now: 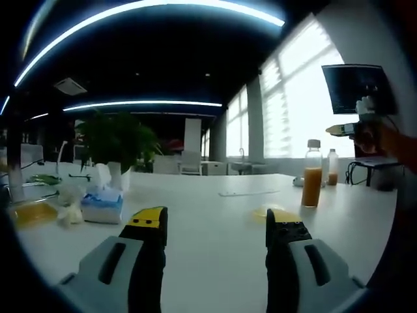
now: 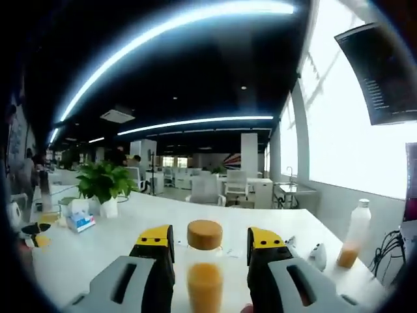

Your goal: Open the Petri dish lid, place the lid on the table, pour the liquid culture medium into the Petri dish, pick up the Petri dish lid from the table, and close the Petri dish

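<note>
White tabletop (image 1: 215,261) in a big open office, dark ceiling with long curved light strips, bright windows down one side.

Closest in the left gripper view, the left gripper (image 1: 220,227) hangs low over the table, its yellow-and-black jaws spread wide with just bare table between them, so it's released and gripping nothing. Just past its right jaw there's a low, clear, yellowish round thing lying flat on the table, looks like the Petri dish (image 1: 276,212), though whether the lid is on or off is too small to tell. A bit further on stands a clear bottle (image 1: 312,175) with a tan cap, bottom half full of orange liquid, and near it, further back, a second smaller bottle (image 1: 333,167). Off to the left sit a tissue pack (image 1: 102,206) and a potted plant (image 1: 117,145) behind it.

In the right gripper view, the right gripper (image 2: 204,244) has a clear bottle with a cork-coloured cap and orange liquid sitting right between its jaws. They're close on both sides, but actual contact can't be made out, so clamped or not, can't say. Further back on the right stands a plastic bottle (image 2: 354,237) with a little orange liquid.
</note>
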`<state>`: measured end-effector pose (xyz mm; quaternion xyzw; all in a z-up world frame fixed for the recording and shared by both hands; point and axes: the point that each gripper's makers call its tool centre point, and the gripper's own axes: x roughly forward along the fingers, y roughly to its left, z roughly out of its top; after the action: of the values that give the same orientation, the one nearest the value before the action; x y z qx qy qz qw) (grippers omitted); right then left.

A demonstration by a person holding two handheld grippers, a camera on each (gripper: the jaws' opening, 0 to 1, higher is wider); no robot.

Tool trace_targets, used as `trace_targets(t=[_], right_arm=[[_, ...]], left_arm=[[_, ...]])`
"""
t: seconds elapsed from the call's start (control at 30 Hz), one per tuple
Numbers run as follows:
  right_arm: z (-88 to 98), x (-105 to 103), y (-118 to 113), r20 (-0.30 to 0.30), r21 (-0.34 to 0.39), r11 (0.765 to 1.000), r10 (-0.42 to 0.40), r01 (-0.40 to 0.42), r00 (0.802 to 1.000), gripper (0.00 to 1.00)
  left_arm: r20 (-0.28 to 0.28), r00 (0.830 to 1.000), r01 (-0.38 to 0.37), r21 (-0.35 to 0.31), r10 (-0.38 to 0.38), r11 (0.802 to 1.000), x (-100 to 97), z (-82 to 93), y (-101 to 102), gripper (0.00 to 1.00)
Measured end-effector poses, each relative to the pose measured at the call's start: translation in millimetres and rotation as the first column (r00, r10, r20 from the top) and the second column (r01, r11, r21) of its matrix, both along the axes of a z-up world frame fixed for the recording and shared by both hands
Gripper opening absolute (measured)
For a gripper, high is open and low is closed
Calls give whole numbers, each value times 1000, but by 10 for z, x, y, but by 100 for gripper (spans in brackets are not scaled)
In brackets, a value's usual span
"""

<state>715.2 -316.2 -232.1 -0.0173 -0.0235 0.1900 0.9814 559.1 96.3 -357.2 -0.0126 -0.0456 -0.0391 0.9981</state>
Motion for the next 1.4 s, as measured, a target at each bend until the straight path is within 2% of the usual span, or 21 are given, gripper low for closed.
trace_targets(t=[0.13, 0.27, 0.33, 0.53, 0.9, 1.1, 1.4], right_arm=[[-33, -179, -16, 41, -18, 1000, -11, 11, 999, 39], [-141, -373, -1, 70, -48, 999, -20, 23, 997, 39], [-275, -427, 11, 64, -71, 998, 0, 4, 998, 39], [-514, -502, -100, 27, -42, 999, -17, 18, 1000, 39], [-648, -732, -252, 15, -5, 999, -53, 53, 998, 39], [-849, -899, -275, -12, 8, 998, -64, 64, 998, 39], [-1057, -1000, -346, -21, 35, 996, -80, 81, 997, 39]], left_arm=[[6, 1000, -24, 3, 24, 1000, -1, 29, 97, 52], [15, 999, -48, -3, 48, 999, -15, 60, 191, 52], [18, 998, -56, -6, 56, 998, -22, 60, 227, 52], [11, 998, -69, -8, 69, 998, -39, 21, 292, 52], [21, 997, -69, -7, 69, 998, -72, 69, 290, 52], [22, 997, -72, -8, 72, 997, -96, 74, 296, 52], [25, 997, -66, -9, 66, 998, -129, 94, 254, 52]])
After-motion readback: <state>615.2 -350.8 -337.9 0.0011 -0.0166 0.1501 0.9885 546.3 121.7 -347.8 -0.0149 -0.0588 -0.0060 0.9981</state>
